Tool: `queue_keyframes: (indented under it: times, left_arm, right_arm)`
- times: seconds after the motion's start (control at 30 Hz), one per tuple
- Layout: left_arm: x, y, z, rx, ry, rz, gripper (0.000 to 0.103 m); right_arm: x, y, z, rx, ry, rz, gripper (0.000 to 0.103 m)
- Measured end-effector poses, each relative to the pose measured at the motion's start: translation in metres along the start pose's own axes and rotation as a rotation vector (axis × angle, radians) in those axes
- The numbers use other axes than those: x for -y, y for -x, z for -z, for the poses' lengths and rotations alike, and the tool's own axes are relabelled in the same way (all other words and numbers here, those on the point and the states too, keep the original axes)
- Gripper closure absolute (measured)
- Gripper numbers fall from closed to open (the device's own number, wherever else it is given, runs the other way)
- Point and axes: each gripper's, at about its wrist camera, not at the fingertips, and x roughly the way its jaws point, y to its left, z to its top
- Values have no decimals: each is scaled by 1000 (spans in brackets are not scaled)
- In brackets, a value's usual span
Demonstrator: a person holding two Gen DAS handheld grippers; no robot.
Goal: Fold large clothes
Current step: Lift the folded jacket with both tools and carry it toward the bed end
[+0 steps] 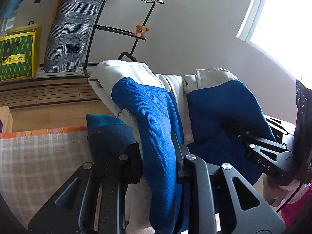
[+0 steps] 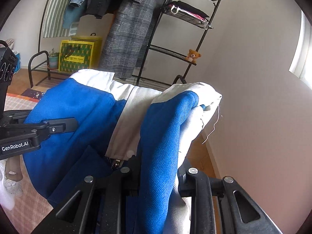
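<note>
A large blue and cream jacket (image 1: 148, 105) hangs lifted in the air between both grippers. My left gripper (image 1: 158, 152) is shut on one bunched blue and cream fold of it, which drapes over the fingers. In the right wrist view the same jacket (image 2: 165, 128) bulges up between the fingers of my right gripper (image 2: 158, 167), shut on another fold. The right gripper (image 1: 253, 140) shows at the right of the left wrist view, clamped on the blue cloth. The left gripper (image 2: 58, 126) reaches in from the left of the right wrist view. A snap button (image 1: 188, 137) shows on the cream placket.
A black wire rack (image 2: 187, 19) holds folded clothes and a small teddy bear (image 2: 193, 55). A grey plaid coat (image 2: 128, 35) hangs beside it, with a yellow-green bag (image 2: 78, 56) on the floor. A checked mat (image 1: 39, 159) lies below left. A bright window (image 1: 282, 19) is at right.
</note>
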Motion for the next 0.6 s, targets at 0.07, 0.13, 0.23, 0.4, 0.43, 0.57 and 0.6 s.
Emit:
queue_keyframes:
  times: [0.07, 0.13, 0.23, 0.4, 0.43, 0.57, 0.6]
  left_arm:
    - [-4, -18, -6, -10, 12, -3, 82]
    - [-10, -36, -10, -22, 20, -18, 82]
    - [-22, -59, -8, -51, 15, -58, 82]
    - [-47, -90, 7, -125, 6, -192, 78]
    - [-55, -93, 9, -137, 15, -206, 75]
    - [-67, -94, 13, -159, 5, -237, 54]
    - [-64, -90, 14, -151, -20, -263, 52]
  right_arm:
    - [6, -22, -6, -14, -24, -12, 80]
    - [9, -44, -9, -29, -33, -20, 80]
    - [13, -75, -8, -51, -44, -36, 80]
    - [19, -129, 5, -142, -25, -5, 78]
    - [24, -140, 9, -177, -30, 22, 75]
    - [55, -171, 35, -323, -154, 35, 62]
    - [56, -171, 39, -321, -161, 41, 62]
